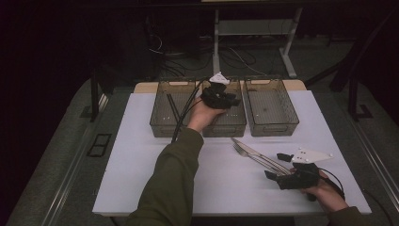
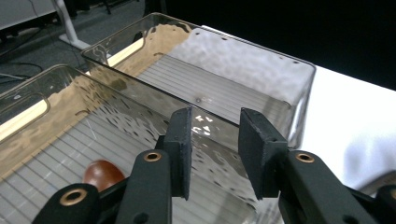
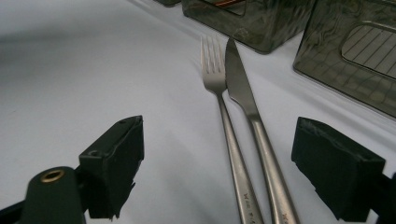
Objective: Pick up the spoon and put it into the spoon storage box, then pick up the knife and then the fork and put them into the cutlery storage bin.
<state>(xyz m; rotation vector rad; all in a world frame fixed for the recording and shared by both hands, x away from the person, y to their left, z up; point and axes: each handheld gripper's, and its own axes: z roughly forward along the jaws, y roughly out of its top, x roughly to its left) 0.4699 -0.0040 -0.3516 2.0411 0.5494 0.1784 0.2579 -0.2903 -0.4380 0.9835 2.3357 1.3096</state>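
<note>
I am holding my left hand-held gripper [image 1: 221,95] part-open and empty over the middle bin [image 1: 226,123], my right hand-held gripper [image 3: 219,172] is gaping wide around the fork [image 3: 224,126] and knife [image 3: 247,107] waiting on the bench [image 1: 155,165].

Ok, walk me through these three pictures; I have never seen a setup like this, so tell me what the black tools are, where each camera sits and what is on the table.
There is no machine here. A person holds a hand-held gripper in each hand: a black tool with two jaws that pinch.

The high view looks down on the white table from above the person. The other two pictures come from small cameras riding on the tools, looking along their jaws.

On the table stand three clear bins: the left bin, the middle bin and the right bin. Nearer the person lie a fork and a knife, side by side.

The left hand-held gripper hangs over the middle bin, jaws apart, holding nothing. A brown rounded thing lies in that bin below it. The right hand-held gripper sits open, its jaws either side of the cutlery handles without gripping them.
</note>
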